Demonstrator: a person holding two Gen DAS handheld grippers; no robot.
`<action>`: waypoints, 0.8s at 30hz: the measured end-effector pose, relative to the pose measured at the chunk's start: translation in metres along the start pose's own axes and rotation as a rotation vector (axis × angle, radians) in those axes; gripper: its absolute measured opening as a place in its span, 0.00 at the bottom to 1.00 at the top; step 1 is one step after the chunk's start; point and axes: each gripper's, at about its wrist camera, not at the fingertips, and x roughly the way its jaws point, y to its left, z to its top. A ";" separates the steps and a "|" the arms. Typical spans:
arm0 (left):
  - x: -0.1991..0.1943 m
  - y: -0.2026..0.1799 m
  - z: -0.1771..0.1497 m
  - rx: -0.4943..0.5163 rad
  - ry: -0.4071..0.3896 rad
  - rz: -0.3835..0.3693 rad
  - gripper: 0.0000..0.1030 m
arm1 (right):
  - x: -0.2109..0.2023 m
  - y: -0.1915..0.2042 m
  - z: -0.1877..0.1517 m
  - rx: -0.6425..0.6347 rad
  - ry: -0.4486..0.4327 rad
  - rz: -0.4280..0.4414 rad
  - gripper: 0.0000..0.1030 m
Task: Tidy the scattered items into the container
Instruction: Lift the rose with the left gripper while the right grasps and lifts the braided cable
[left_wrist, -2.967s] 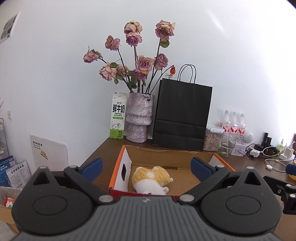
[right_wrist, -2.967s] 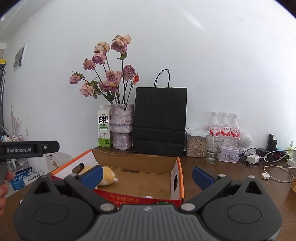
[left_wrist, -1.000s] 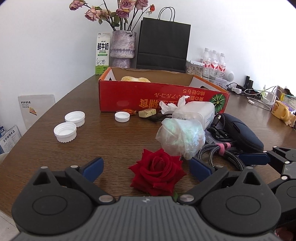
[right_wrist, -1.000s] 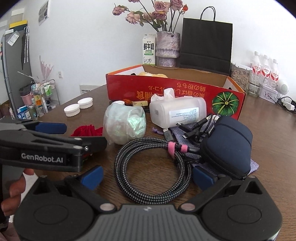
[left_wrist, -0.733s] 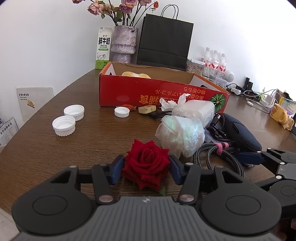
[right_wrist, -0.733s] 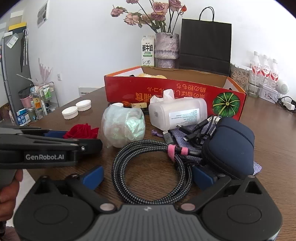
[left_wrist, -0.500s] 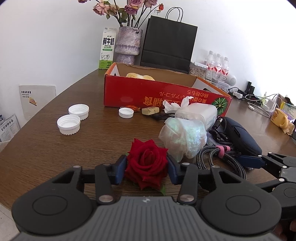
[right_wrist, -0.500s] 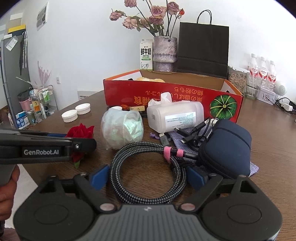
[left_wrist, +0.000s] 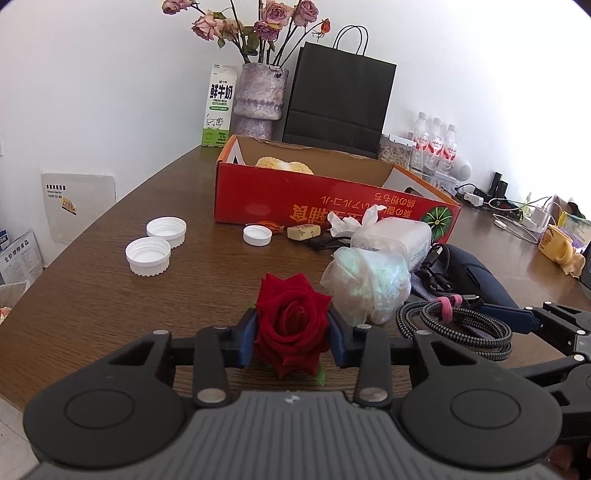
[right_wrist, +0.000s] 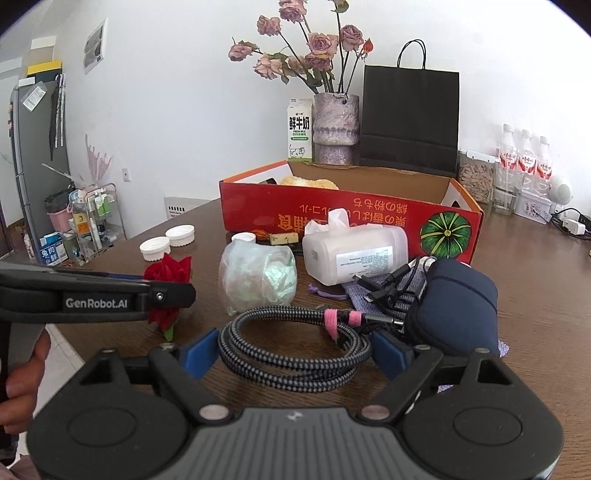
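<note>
Left gripper (left_wrist: 291, 334) closing, blue pads pressed on red rose (left_wrist: 291, 325), near table (left_wrist: 92, 295) front edge. Right gripper (right_wrist: 291, 350) wide, straddling coiled cable (right_wrist: 288, 354), no grip. Red box (left_wrist: 314, 206) beyond clutter.

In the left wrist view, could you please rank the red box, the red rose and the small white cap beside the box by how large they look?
1. red box
2. red rose, enlarged by nearness to the camera
3. small white cap
</note>
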 end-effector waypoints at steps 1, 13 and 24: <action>-0.001 0.000 0.000 0.000 -0.001 0.001 0.38 | -0.002 0.001 0.001 -0.005 -0.008 -0.001 0.84; -0.012 -0.006 0.011 0.023 -0.054 -0.004 0.36 | -0.017 -0.004 0.012 -0.012 -0.091 -0.030 0.84; -0.014 -0.015 0.045 0.049 -0.166 -0.008 0.36 | -0.015 -0.018 0.039 -0.025 -0.188 -0.076 0.84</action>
